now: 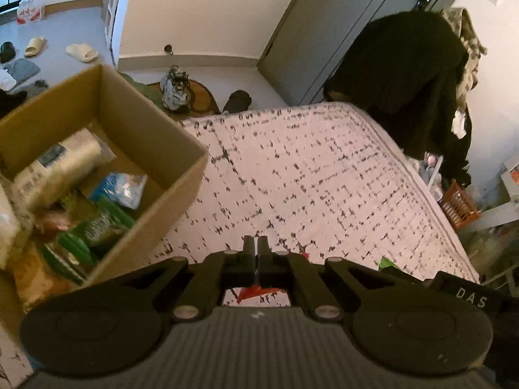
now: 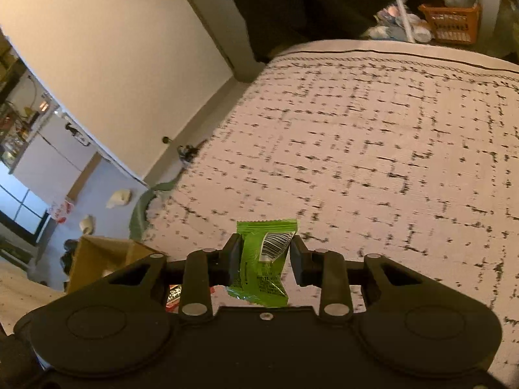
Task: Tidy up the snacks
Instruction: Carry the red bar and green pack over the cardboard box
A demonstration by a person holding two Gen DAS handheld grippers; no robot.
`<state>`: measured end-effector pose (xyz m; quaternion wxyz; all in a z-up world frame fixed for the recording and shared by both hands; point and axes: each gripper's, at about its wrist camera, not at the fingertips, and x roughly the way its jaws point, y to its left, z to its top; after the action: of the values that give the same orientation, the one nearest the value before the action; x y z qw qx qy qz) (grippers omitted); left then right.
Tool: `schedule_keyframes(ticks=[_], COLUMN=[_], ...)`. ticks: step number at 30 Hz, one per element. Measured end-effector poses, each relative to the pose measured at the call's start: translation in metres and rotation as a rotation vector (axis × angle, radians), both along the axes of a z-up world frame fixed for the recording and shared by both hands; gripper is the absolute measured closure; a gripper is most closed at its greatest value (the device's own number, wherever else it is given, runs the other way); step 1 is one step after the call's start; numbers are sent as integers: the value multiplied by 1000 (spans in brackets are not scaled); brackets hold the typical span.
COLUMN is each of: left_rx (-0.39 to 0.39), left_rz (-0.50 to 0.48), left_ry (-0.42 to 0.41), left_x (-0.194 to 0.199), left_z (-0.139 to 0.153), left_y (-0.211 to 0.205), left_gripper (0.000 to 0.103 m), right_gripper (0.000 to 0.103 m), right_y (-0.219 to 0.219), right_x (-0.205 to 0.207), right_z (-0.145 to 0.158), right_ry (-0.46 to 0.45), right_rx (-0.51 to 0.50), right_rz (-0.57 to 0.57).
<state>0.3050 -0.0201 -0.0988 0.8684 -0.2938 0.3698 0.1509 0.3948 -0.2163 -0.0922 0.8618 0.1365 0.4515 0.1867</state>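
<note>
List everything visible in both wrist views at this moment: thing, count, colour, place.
Cardboard box: one, brown, left on the bed, open, holding snack packets.
Blue packet: one, inside the box.
Green packets: several, inside the box.
Bedcover: one, pale with black marks.
Red wrapper: one, on the bedcover under the left tongs.
Slippers: two, cream, on the floor.
Basket: one, orange, beyond the bed.
Green snack packet: one, pinched in the right tongs.
Left tongs: shut, empty.
Right tongs: gripping.
</note>
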Motion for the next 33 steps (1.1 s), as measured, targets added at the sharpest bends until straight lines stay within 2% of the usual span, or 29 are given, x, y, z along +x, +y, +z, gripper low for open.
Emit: schedule_keyframes(ticks=[6,17,28,33], left_rx=[19,31,19,-11], left_rz=[18,84,166,191], left_ry=[-52,-130,-146,-148], left_x=[-17,-50,-80,-90], left_z=[26,57,61,56], left_y=[12,49,103,131], left_gripper=[103,103,103,103], right_gripper=[71,71,72,72], right_y=[22,73,117,135], right_x=[-14,-47,-69,-73], right_z=[17,49,53,50], right_ry=[-41,-162,-215,-224], right_rx=[53,30,20,29], right_rz=[42,157,218,230])
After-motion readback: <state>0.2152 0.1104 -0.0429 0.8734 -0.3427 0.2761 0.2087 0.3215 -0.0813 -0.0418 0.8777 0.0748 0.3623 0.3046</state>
